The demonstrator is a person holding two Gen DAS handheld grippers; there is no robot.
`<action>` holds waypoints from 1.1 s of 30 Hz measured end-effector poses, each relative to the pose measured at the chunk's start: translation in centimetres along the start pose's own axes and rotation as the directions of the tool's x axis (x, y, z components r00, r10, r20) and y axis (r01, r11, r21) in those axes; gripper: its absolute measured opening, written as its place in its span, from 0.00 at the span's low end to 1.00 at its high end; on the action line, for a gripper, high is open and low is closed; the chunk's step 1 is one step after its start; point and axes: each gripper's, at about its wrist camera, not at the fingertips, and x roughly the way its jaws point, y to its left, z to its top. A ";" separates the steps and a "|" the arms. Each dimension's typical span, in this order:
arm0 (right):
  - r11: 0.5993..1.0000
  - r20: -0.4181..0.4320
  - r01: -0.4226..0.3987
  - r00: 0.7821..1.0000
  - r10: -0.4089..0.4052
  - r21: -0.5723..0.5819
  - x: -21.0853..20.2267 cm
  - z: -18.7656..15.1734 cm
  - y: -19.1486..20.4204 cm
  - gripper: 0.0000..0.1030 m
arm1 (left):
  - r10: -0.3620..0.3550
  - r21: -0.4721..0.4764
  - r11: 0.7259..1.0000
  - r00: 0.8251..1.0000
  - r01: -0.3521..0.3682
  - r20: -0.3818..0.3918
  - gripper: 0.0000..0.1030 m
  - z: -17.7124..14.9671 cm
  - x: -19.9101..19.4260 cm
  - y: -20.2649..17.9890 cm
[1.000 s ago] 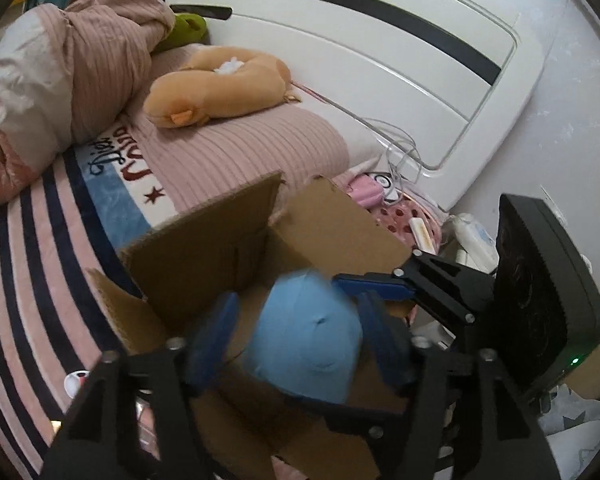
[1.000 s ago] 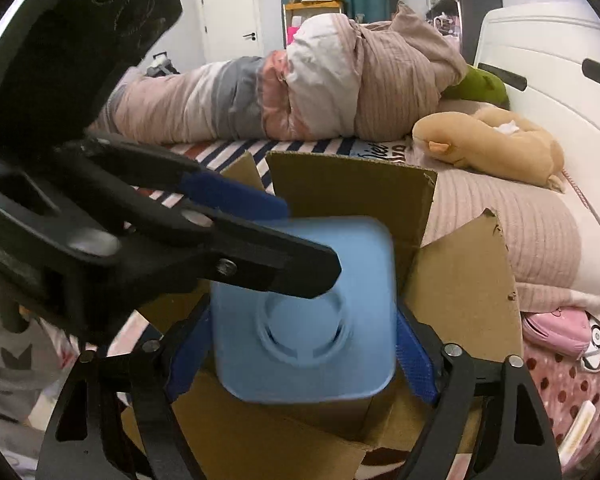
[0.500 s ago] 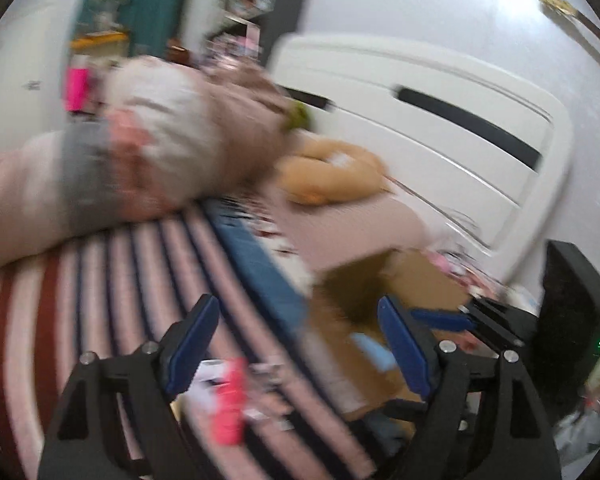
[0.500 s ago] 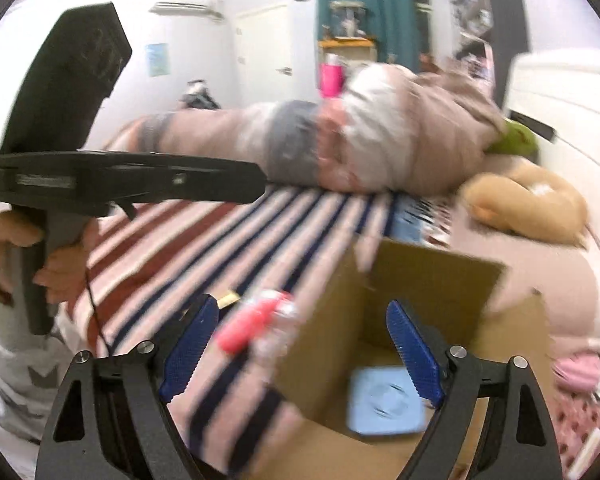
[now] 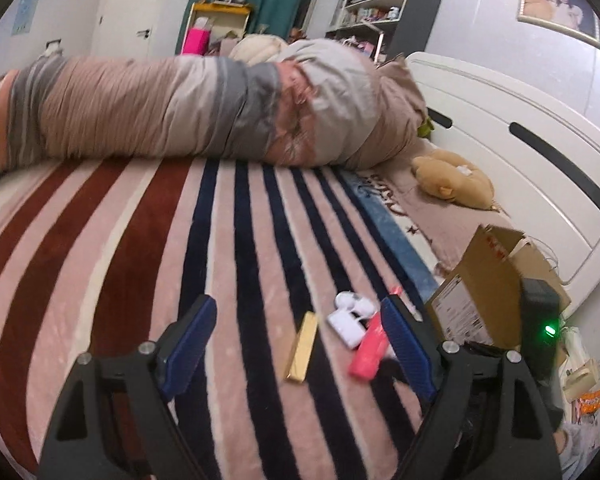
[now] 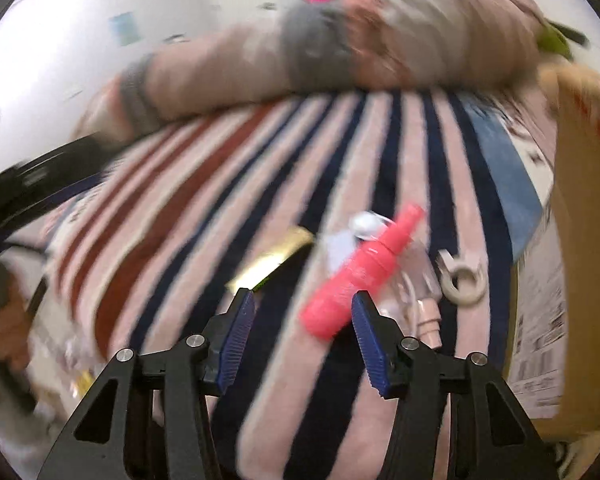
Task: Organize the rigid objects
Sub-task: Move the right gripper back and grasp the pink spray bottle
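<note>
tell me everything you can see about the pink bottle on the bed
The pink bottle is a slim, smooth plastic-looking spray bottle, bright coral pink, with a narrower neck and a cap of the same colour. It lies on its side on the striped blanket, cap end pointing toward the rolled duvet. It rests beside or partly over a white gadget, with a gold bar to one side and the cardboard box to the other. The open right gripper hovers near its base without touching it.

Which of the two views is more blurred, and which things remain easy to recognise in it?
The right wrist view is strongly motion-blurred; only the pink bottle and the striped blanket read clearly. The left wrist view is sharper, with fisheye bending at its edges.
</note>
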 end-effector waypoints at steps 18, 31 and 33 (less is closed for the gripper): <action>0.994 -0.034 -0.035 0.999 0.032 -0.106 3.1 1.0 0.0 0.28 | -0.001 0.000 1.000 1.000 0.001 -0.015 0.79 -1.3 0.3 0.0; 0.985 -0.141 -0.123 0.984 0.106 -0.118 7.3 0.8 1.1 0.26 | 0.026 -0.010 1.000 0.999 -0.026 -0.031 0.79 -1.5 0.3 0.5; 0.986 -0.123 -0.132 0.985 0.118 -0.106 7.9 0.8 1.2 0.26 | 0.031 -0.010 0.999 0.999 -0.032 -0.032 0.79 -1.5 0.3 0.5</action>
